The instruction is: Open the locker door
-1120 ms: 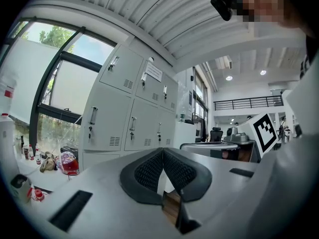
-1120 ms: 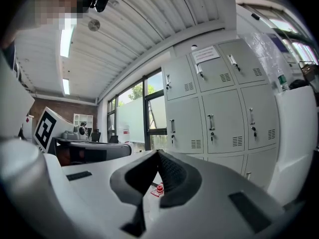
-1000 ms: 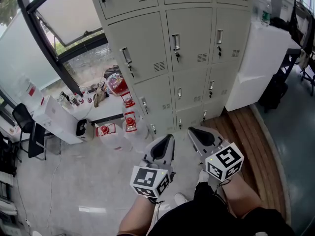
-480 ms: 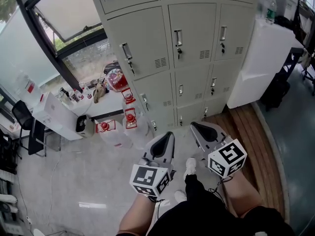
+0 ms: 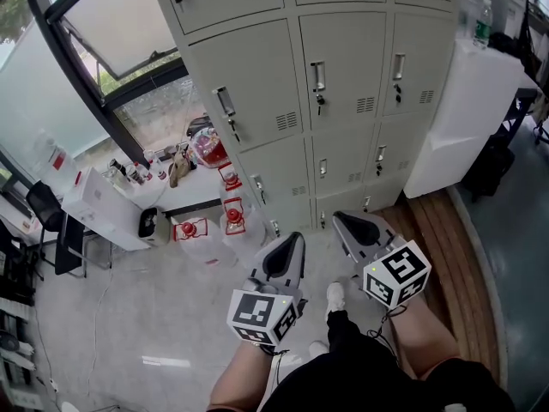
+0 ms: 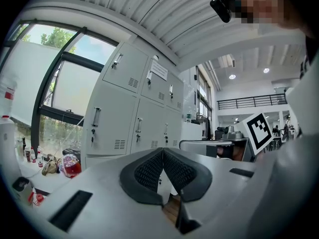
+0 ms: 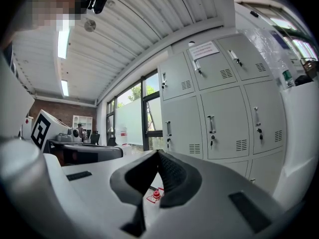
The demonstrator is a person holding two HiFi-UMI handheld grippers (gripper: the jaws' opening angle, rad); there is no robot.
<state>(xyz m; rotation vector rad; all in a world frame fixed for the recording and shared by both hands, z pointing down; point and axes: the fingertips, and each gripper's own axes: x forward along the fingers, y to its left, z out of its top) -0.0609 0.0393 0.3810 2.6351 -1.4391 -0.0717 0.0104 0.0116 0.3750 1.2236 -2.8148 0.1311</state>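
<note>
Grey locker doors point(image 5: 343, 67) stand shut ahead, well apart from both tools. The left gripper point(image 5: 294, 239) and right gripper point(image 5: 338, 219) hang low, fingers pressed together on nothing, probably because no handle point(image 5: 318, 75) is within reach yet.

Lockers point(image 5: 343, 67) — matt painted metal, chrome-bright handles point(image 5: 318, 74), glossy smooth floor point(image 5: 129, 316), wood-plank strip point(image 5: 446, 230)

Readable text: none | paper notice point(image 7: 205, 48) on locker point(image 7: 225, 119): print too small
</note>
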